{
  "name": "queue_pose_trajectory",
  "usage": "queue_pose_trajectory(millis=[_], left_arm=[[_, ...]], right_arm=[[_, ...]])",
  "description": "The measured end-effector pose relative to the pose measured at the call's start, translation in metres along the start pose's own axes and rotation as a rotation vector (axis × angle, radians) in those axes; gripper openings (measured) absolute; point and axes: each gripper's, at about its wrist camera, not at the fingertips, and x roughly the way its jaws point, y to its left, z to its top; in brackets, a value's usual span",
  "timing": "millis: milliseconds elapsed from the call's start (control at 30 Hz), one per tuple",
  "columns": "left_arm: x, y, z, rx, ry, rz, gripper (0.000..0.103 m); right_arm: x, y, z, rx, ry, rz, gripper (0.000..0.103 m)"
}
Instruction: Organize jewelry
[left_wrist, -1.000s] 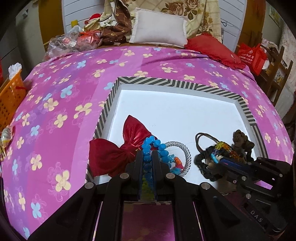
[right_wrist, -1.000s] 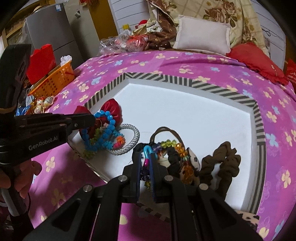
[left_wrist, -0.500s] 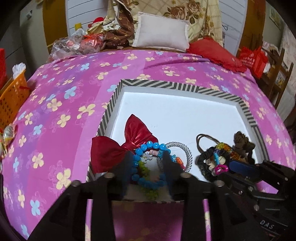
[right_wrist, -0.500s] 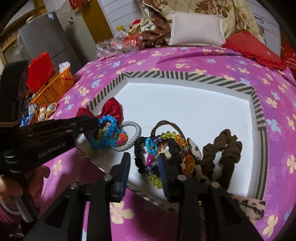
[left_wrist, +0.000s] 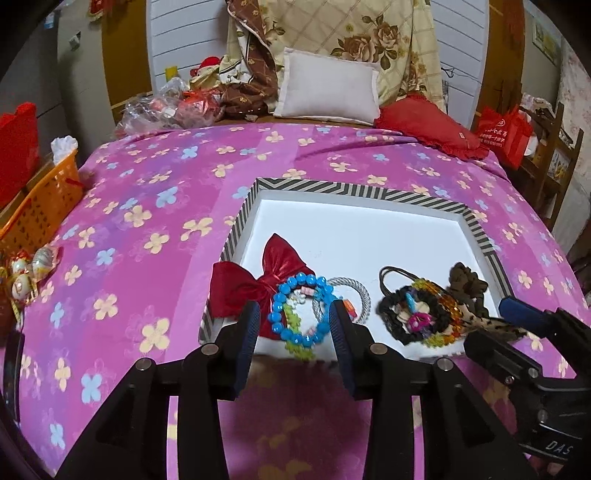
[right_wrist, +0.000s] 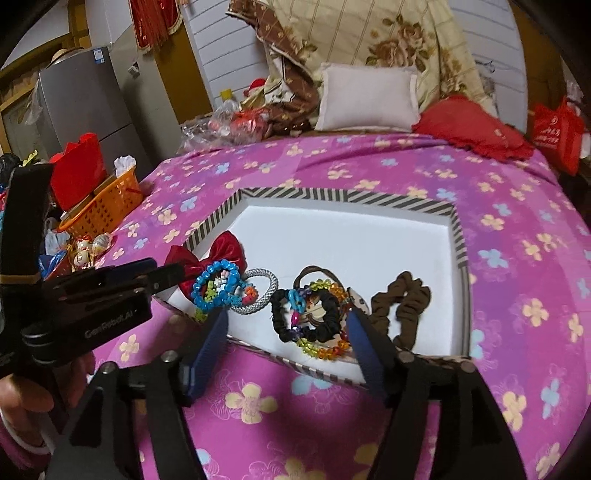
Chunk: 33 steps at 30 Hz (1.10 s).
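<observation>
A shallow white tray with a striped rim (left_wrist: 354, 190) (right_wrist: 343, 195) lies on the pink bed. At its near left lie a red bow (left_wrist: 255, 282) (right_wrist: 207, 256), a blue bead bracelet (left_wrist: 275, 317) (right_wrist: 201, 286) and a silver ring bracelet (left_wrist: 364, 295) (right_wrist: 267, 291). To the right lie a black scrunchie with coloured beads (left_wrist: 417, 317) (right_wrist: 314, 314) and a brown scrunchie (left_wrist: 467, 282) (right_wrist: 402, 299). My left gripper (left_wrist: 291, 325) is open and empty above the blue bracelet. My right gripper (right_wrist: 286, 328) is open and empty above the black scrunchie.
An orange basket (left_wrist: 40, 206) (right_wrist: 103, 206) and small ornaments (left_wrist: 26, 273) sit at the bed's left edge. Pillows (left_wrist: 328, 90), a red cushion (left_wrist: 424, 127) and bags lie at the head. A red bag (left_wrist: 504, 133) and wooden furniture stand to the right.
Both grippers have opened, released the blue bracelet and the beaded black scrunchie into the tray, and drawn back and upward from the near edge.
</observation>
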Motion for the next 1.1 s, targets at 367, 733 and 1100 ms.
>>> queue_pose_trajectory(millis=[367,733,1100], left_arm=[[-0.03,0.002,-0.015,-0.007,-0.033,0.077,0.041],[-0.05,0.007,-0.026,-0.019,-0.04,0.097,0.041],[-0.07,0.006,-0.027,-0.023,-0.074,0.095,0.041]], right_arm=[[-0.02,-0.005,-0.013,0.051,-0.017,-0.095,0.08],[-0.031,0.004,-0.022,0.052,-0.014,-0.133,0.086],[-0.039,0.006,-0.023,0.067,-0.014,-0.147,0.089]])
